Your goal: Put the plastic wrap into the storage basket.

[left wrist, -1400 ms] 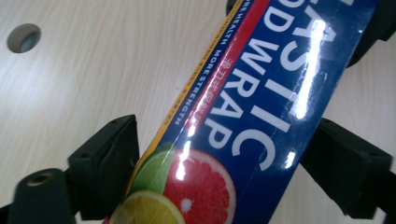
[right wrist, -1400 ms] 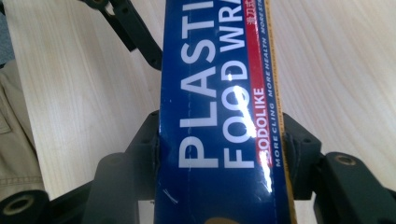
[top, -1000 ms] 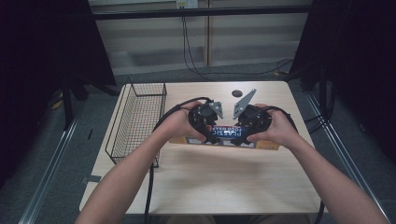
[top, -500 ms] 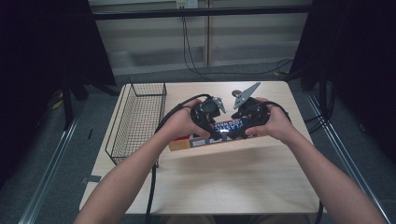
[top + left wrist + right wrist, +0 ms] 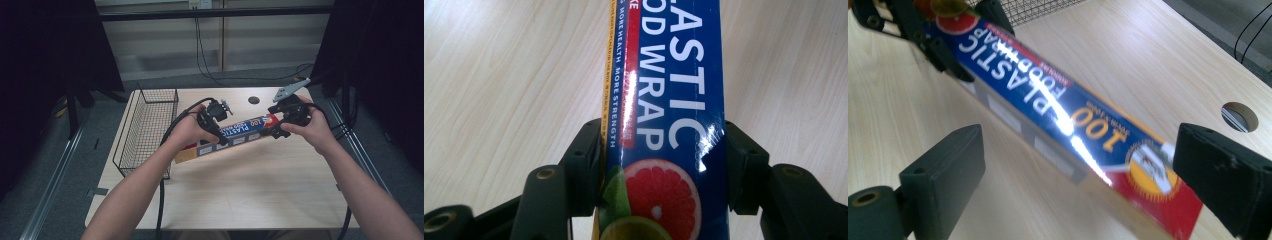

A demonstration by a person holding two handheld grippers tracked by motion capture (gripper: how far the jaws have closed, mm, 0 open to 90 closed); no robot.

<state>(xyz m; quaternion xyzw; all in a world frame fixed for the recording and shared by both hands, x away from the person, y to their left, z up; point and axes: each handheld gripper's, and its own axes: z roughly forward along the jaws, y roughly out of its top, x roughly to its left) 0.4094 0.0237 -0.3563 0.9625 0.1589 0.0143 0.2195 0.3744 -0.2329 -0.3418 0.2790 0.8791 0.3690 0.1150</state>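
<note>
Between the left gripper's (image 5: pixel 659 165) pads sits the plastic wrap box (image 5: pixel 235 135), pinched across its width near the fruit-printed end, so that one hand seems to carry it above the table (image 5: pixel 250 195). The right gripper (image 5: pixel 1078 170) stands wide, its pads flanking the box's far end without touching.

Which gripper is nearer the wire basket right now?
Left. The left gripper grips the plastic wrap box just beside the wire basket; the right gripper is at the box's far end.
</note>
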